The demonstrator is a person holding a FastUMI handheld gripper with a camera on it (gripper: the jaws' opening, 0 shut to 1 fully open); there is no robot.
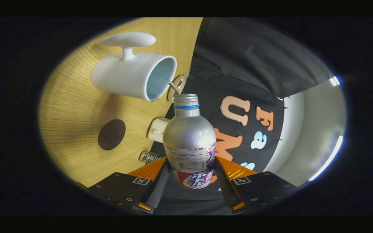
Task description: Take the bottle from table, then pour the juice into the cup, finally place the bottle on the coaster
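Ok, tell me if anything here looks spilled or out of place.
No spill shows. The tool is shut on the bottle, tipped with its open mouth at the cup's rim. The coaster lies bare on the table.

I have the silver bottle (189, 142), uncapped, with a blue neck ring and a printed label, clamped between both fingers of the hand-held gripper (189, 176). Its mouth points at the rim of the white handled cup (131, 76). The round dark brown coaster (111, 134) lies beside them.
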